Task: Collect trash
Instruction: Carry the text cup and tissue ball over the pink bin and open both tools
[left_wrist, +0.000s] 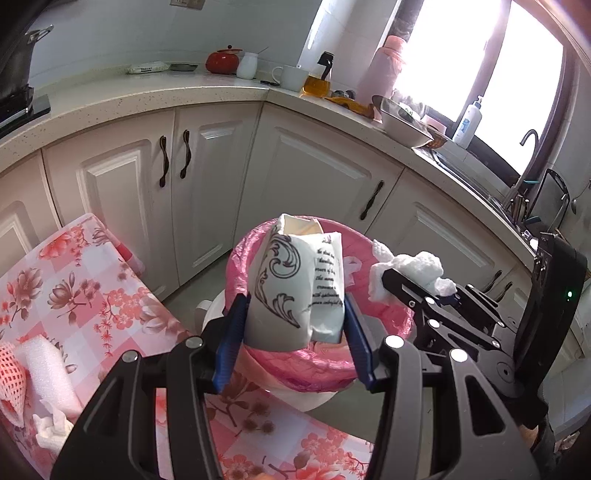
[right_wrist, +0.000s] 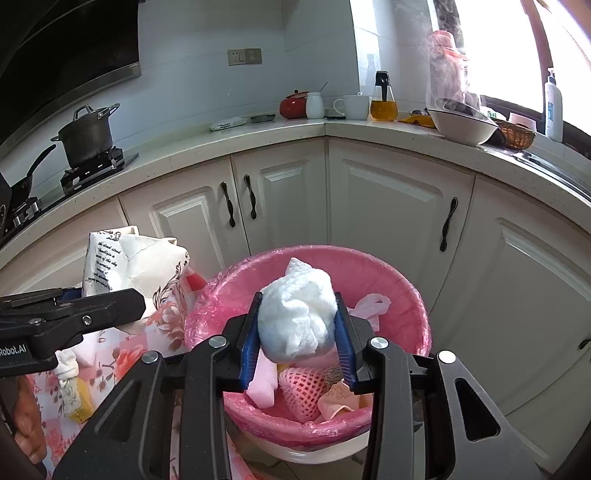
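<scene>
My left gripper (left_wrist: 295, 306) is shut on a crumpled white paper bag (left_wrist: 295, 273) printed with black scrollwork and writing. It hangs over the near left rim of a white trash bin with a pink liner (left_wrist: 391, 314). My right gripper (right_wrist: 297, 310) is shut on a wad of white tissue (right_wrist: 295, 321) above the bin's pink liner (right_wrist: 399, 291). Each wrist view also shows the other hand: the right gripper (left_wrist: 413, 286) with its tissue (left_wrist: 417, 266) at the right, the left gripper (right_wrist: 110, 299) with the paper bag (right_wrist: 129, 266) at the left.
The bin holds a pink foam net (right_wrist: 299, 391), a foam strip and scraps. A table with a floral cloth (left_wrist: 74, 280) at the left carries a foam block (left_wrist: 48, 365) and a tissue scrap (left_wrist: 50, 430). White cabinets (right_wrist: 391, 214) and a crowded counter stand behind.
</scene>
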